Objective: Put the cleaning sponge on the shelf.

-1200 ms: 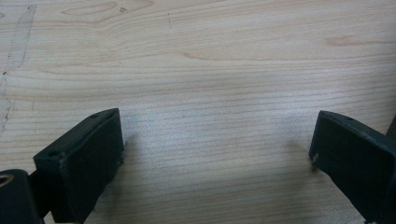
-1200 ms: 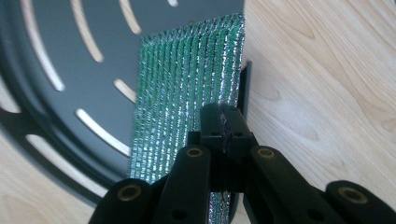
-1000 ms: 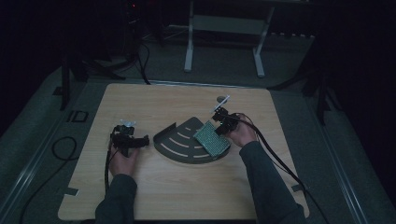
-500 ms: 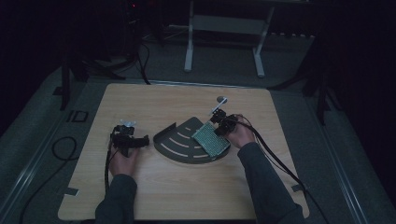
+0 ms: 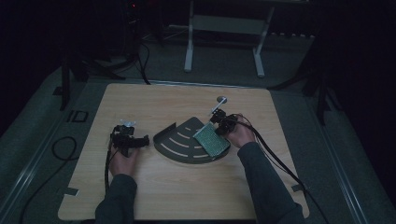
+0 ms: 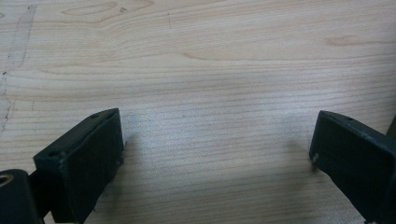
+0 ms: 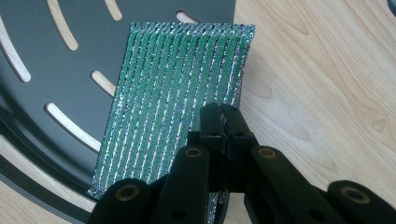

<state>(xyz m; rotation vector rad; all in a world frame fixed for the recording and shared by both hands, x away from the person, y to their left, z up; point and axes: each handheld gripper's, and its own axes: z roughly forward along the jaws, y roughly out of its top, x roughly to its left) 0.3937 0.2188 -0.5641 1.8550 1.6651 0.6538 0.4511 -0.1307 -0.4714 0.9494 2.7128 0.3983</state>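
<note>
Scouring pad: a green rectangular pad with silvery woven stripes (image 7: 177,98), lying in the middle of the right gripper view; in the high view it sits right of frame centre (image 5: 211,141), tilted, one short end toward the upper part of the frame.
Pad support: most of it rests on a dark fan-shaped metal tray with curved slots (image 5: 180,140); its right edge hangs over the tray's straight side, above the wood.
Right gripper (image 7: 223,122): jaws pressed together, clamped on the near right edge of the pad, which runs out from under the fingertips toward the top of the right gripper view. In the high view it lies at the pad's upper right end (image 5: 219,122), with the hand just behind it and a cable trailing toward the lower right.
Tray: in the right gripper view (image 7: 56,65) it takes the upper left, pale wood showing through the slots; a raised rim curves along the lower left.
Left gripper (image 6: 215,154): jaws spread wide, nothing between them, bare wood grain beneath. In the high view it rests left of centre (image 5: 128,140), well apart from the tray, jaws pointing toward it.
Table: light wooden tabletop with rounded corners (image 5: 154,196), forearms entering from the bottom edge.
Small item: a round silvery disc with a short stem (image 5: 221,100), above the right gripper, too small to identify.
Background: dark floor, white frame legs (image 5: 189,46) at the top centre.
</note>
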